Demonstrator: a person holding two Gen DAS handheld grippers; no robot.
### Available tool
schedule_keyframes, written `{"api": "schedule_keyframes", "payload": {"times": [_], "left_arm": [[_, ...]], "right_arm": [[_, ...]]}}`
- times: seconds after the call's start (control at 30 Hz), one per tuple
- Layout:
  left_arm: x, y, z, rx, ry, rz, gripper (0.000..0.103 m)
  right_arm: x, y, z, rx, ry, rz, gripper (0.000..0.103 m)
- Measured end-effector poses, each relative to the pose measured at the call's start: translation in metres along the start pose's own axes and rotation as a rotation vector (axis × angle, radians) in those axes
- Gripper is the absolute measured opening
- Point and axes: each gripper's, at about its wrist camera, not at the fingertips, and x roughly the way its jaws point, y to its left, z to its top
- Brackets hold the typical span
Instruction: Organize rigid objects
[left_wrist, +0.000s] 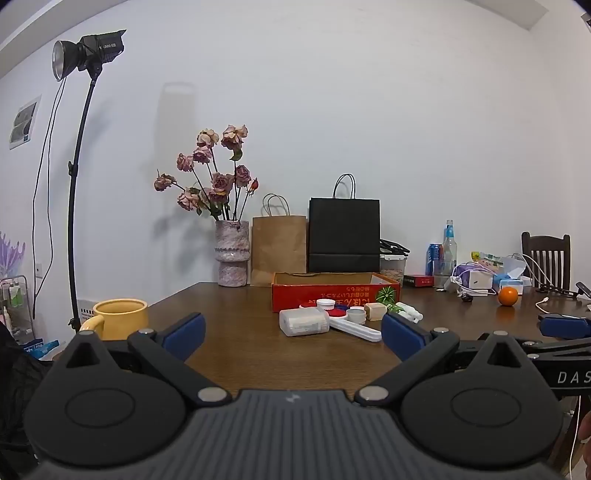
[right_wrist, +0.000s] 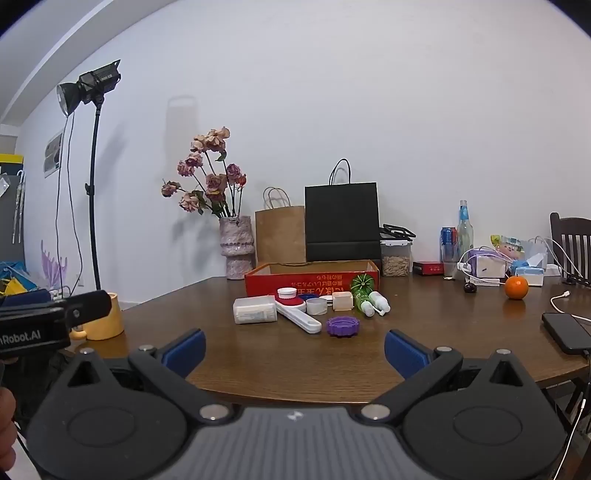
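I hold my left gripper (left_wrist: 293, 330) and right gripper (right_wrist: 294, 342) level, fingers apart, seemingly above the near table (right_wrist: 443, 332) edge.

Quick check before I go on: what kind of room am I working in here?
Most likely a home dining room doubling as a filming spot: a brown wooden dining table with a dark wooden chair, a speckled pink vase of dried roses, and a black studio light on a stand.

Glossy wood table (right_wrist: 424, 332), cardboard box (right_wrist: 314, 278) (printed red), matt plastic fingers (right_wrist: 184, 349)
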Motion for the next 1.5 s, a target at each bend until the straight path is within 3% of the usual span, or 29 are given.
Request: {"api": "schedule_keyframes", "payload": {"times": [1.5], "left_arm": [[-0.0045, 0.0017, 0.0036, 0.012, -0.018, 0.0, 0.103]], "right_arm": [[0.0004, -0.0015, 0.0016, -0.002, 0.0, 0.0, 0.103]]}}
